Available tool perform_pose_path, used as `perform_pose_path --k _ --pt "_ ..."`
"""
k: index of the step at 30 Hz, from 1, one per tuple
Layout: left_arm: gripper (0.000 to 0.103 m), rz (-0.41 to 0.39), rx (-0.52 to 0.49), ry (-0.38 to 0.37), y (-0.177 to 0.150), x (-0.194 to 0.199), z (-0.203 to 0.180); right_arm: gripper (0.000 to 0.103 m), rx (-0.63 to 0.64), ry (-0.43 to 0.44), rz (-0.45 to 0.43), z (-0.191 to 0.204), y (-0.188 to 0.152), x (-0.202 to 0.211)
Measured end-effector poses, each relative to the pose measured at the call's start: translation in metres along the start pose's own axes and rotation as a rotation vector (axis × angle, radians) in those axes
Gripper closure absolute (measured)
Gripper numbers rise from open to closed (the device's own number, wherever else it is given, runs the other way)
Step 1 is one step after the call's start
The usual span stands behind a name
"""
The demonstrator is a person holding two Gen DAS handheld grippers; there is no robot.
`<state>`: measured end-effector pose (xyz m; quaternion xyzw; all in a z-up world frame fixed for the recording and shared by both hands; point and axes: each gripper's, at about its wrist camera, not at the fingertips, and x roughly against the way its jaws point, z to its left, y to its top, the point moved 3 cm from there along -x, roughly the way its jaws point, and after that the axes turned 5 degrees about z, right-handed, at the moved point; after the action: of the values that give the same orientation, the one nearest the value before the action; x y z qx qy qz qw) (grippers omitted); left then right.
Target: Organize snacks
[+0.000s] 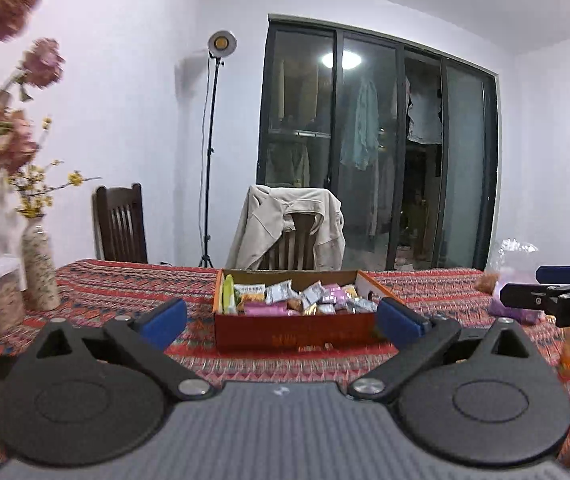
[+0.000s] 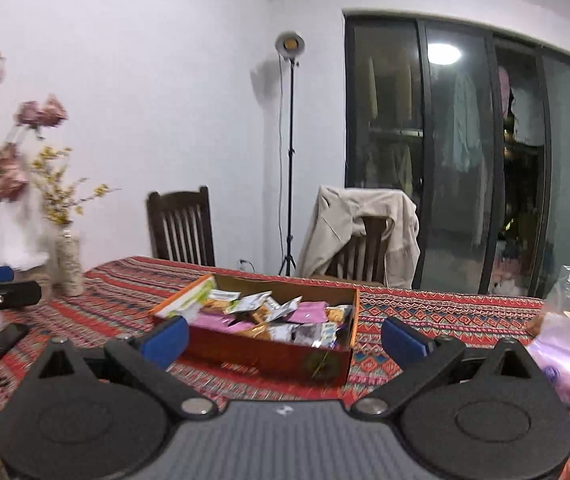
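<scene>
A shallow red-brown cardboard box [image 1: 297,334] [image 2: 269,354] sits in the middle of the patterned table, filled with several small wrapped snack packets [image 1: 317,300] [image 2: 277,318]. My left gripper [image 1: 283,320] is open and empty, held above the table just in front of the box. My right gripper [image 2: 285,338] is open and empty, in front of the box's right part; it also shows at the right edge of the left wrist view [image 1: 541,292]. A clear plastic bag with purple and orange snacks [image 2: 565,344] [image 1: 513,280] lies on the table to the right.
A speckled vase with flowers [image 1: 39,268] [image 2: 67,268] stands at the table's left. A black remote [image 2: 1,342] lies at the left. Two wooden chairs [image 1: 121,224] [image 2: 361,248], one draped with a beige jacket, stand behind the table. A light stand [image 1: 209,160] is by the wall.
</scene>
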<state>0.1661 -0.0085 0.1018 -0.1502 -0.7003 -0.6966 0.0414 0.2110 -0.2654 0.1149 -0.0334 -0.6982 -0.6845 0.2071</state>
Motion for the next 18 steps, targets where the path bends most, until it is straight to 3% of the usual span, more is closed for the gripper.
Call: perform_pose_path --k 4,9,13,18 --pt "0.0 -0.007 -0.008 0.03 -0.036 0.042 -0.014 0.0 0.004 0.01 -0.025 0.021 -0.041 0.049" --pt "0.0 0.04 0.068 0.062 -0.092 0.077 -0.017 0.0 -0.015 -0.007 -0.061 0.04 -0.087 0.092" --pt "0.0 0.124 0.083 0.072 -0.13 0.079 -0.015 0.0 -0.037 -0.048 -0.07 0.053 -0.132 0.112" --pt "0.0 0.162 0.079 0.071 -0.147 0.065 -0.017 0.0 -0.1 -0.028 -0.007 0.067 -0.181 0.108"
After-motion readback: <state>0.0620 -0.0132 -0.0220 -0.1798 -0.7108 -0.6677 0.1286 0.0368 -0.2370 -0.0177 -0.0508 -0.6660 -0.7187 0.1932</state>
